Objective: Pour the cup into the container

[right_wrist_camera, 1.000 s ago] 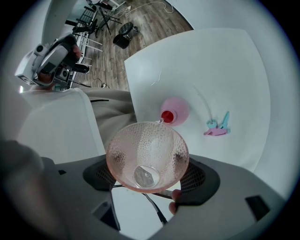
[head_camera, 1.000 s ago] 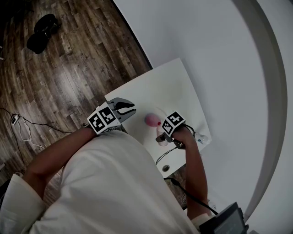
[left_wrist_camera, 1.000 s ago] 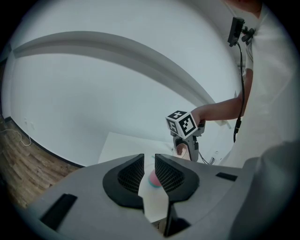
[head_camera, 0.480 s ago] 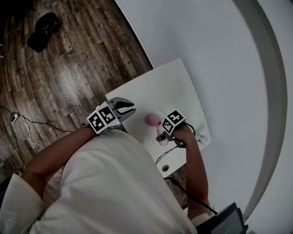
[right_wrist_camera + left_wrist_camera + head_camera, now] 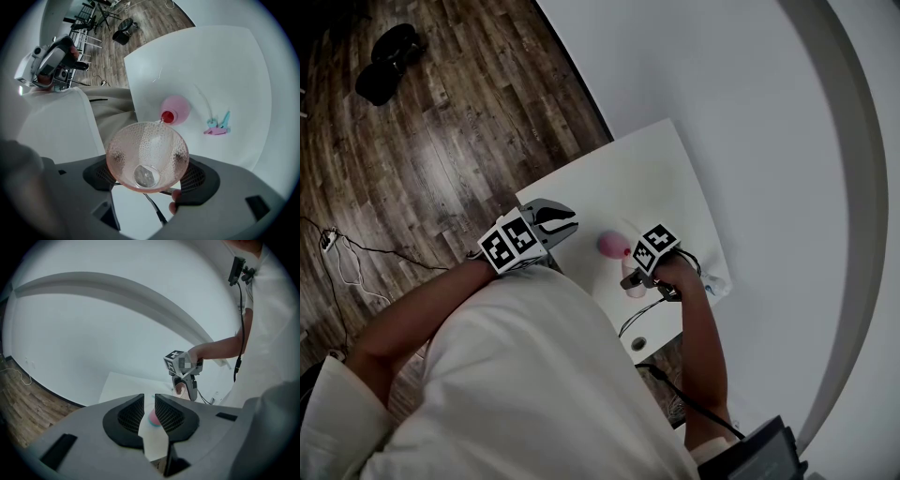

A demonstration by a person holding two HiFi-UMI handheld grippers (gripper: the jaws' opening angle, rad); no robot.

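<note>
While the right gripper (image 5: 149,174) clamps the tipped cup (image 5: 140,145) at the container (image 5: 177,110), pouring looks nearly finished; the left gripper (image 5: 149,416) waits unclenched, empty.

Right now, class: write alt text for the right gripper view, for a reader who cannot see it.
The right gripper holds a clear, pink-tinted cup between its jaws, tipped so that its far rim is at the red mouth of a pink container on the white table. A small teal and pink clip lies beside the container.
</note>
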